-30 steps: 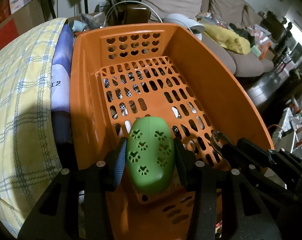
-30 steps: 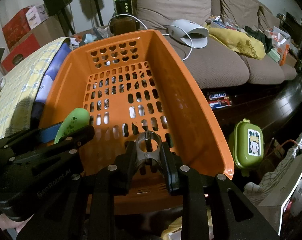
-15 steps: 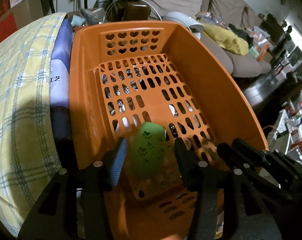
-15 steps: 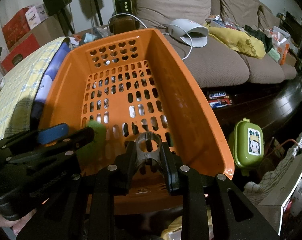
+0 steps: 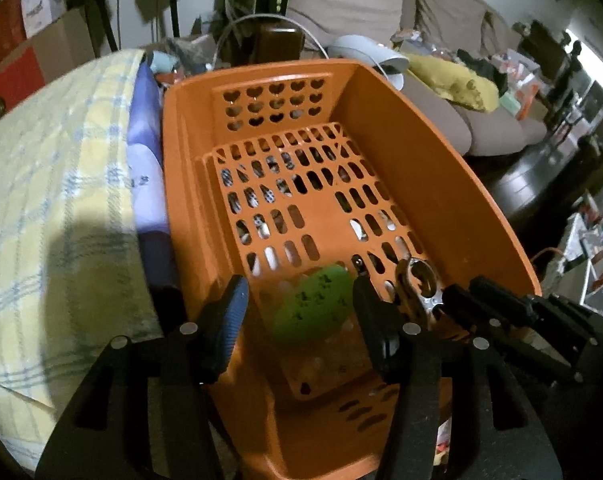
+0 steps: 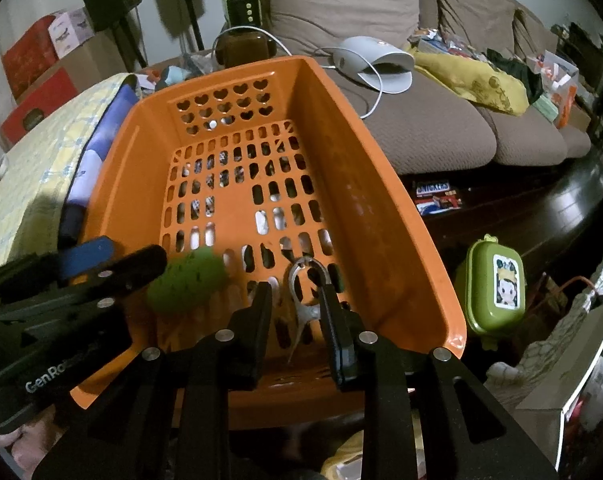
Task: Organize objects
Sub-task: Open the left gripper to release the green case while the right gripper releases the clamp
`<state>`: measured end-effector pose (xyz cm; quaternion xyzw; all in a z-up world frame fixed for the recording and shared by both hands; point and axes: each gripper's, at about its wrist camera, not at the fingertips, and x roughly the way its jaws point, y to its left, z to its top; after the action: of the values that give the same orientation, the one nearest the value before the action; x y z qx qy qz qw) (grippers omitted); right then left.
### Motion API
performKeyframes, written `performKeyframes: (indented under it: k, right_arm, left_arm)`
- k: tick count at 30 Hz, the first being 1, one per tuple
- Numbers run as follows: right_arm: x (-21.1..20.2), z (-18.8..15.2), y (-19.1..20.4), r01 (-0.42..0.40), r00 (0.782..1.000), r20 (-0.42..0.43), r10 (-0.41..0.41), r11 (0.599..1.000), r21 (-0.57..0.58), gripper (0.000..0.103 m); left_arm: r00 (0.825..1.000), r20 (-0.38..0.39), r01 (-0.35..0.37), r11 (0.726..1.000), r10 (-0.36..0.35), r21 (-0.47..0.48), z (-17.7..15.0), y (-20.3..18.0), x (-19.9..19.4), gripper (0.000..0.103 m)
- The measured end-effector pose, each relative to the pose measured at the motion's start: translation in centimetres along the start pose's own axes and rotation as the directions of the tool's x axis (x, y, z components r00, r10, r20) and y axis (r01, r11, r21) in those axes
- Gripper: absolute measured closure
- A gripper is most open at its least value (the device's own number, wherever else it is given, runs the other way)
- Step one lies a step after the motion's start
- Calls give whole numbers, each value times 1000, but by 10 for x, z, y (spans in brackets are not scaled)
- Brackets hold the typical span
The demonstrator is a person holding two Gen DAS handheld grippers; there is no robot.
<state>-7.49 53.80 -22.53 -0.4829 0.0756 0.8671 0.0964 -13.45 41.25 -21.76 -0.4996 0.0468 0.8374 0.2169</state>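
Observation:
An orange slotted basket (image 5: 441,152) (image 6: 381,184) fills both views. A green oval case with paw-print holes (image 5: 313,308) (image 6: 189,280) is blurred low in the basket's near end. It sits below and between my left gripper's (image 5: 299,286) fingers without touching them, and the jaws are opening. My right gripper (image 6: 295,292) is shut on a silver metal ring tool (image 6: 307,308) (image 5: 419,284), held over the basket's near right corner. The left gripper's fingers (image 6: 101,276) show in the right wrist view, and the right gripper (image 5: 481,304) shows at the right in the left wrist view.
A yellow plaid cloth (image 5: 53,184) and blue bedding (image 5: 145,168) press against the basket's left side. Behind and to the right is a brown sofa (image 6: 441,136) with a white device (image 6: 377,64). A green lunch box (image 6: 495,288) and a Snickers box (image 6: 433,196) lie on the dark floor.
My left gripper has let go of the green case, which has dropped onto the basket floor. Its jaws have spread wider. The right gripper and its metal tool have stayed put.

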Motion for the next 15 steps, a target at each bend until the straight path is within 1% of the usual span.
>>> performKeyframes:
  k: [10, 15]
  right_arm:
    - [0, -1, -1, 0, 1000, -2, 0, 1000, 0, 79]
    - [3, -1, -1, -22, 1000, -21, 22, 1000, 9, 79]
  left_arm:
    - [1000, 12, 10, 999, -10, -31, 3, 11, -9, 52]
    - [1000, 16, 1, 1000, -1, -24, 2, 9, -12, 52]
